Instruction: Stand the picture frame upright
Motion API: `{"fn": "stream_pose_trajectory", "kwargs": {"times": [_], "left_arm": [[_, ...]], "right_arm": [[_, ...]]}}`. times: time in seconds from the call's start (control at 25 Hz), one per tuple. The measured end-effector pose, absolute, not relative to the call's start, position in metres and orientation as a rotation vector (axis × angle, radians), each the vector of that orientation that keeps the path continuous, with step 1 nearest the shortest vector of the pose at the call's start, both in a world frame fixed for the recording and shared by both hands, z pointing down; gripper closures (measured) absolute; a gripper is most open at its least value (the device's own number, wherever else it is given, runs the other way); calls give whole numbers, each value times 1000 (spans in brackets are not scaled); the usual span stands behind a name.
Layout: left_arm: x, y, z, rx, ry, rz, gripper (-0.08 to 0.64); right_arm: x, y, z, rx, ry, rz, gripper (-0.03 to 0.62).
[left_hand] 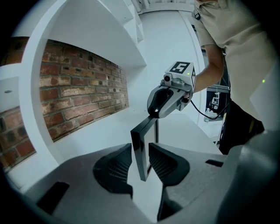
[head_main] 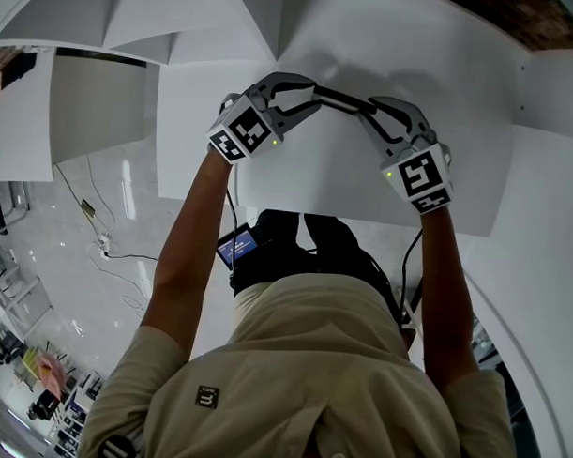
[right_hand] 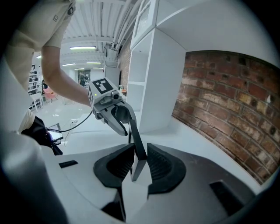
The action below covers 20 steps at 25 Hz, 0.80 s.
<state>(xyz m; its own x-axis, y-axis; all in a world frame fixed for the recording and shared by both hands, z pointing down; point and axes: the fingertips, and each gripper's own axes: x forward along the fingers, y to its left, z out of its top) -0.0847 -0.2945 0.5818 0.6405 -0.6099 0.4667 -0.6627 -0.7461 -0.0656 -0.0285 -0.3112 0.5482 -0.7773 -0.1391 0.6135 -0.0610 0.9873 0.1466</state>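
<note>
So, shirt: my beige shirt (head_main: pixel 300 365) fills 6 o'clock of the head view, and both my forearms reach forward from it.
Left gripper: my left gripper (head_main: pixel 313 89) sits at 11 o'clock. Its jaws stand spread about one end of the frame. One pad lies against a face, while a thin strip of white shows between the other pad and the frame, so I am not pinching it.
Right gripper: my right gripper (head_main: pixel 375 108) sits at 1 o'clock, just across from the left. Its pads press on both faces of the frame's other end, pinching it.
Frame: the frame (head_main: pixel 345 98) is dark and thin, at 12 o'clock between the two grippers, seen edge-on from above. In the gripper views it stands on edge, its faces close to upright. Whether its lower edge touches the table I cannot tell.
Strut: a thin dark strut (left_hand: pixel 156 129) stands just behind the frame in the left gripper view.
Table: the white table (left_hand: pixel 179 129) lies under and beyond the frame.
Shelf: a white shelf (right_hand: pixel 153 78) rises at 12 o'clock in the right gripper view.
Brick wall: a red brick wall (right_hand: pixel 227 96) backs the table, at 3 o'clock in the right gripper view and 9 o'clock in the left.
</note>
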Motion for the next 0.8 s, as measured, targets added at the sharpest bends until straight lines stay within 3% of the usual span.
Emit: {"fn": "stream_pose_trajectory", "kwargs": {"times": [0.8], "left_arm": [[-86, -286, 577, 2742, -1093, 747, 454]], "right_arm": [[-22, -307, 550, 130, -2451, -163, 492]]}}
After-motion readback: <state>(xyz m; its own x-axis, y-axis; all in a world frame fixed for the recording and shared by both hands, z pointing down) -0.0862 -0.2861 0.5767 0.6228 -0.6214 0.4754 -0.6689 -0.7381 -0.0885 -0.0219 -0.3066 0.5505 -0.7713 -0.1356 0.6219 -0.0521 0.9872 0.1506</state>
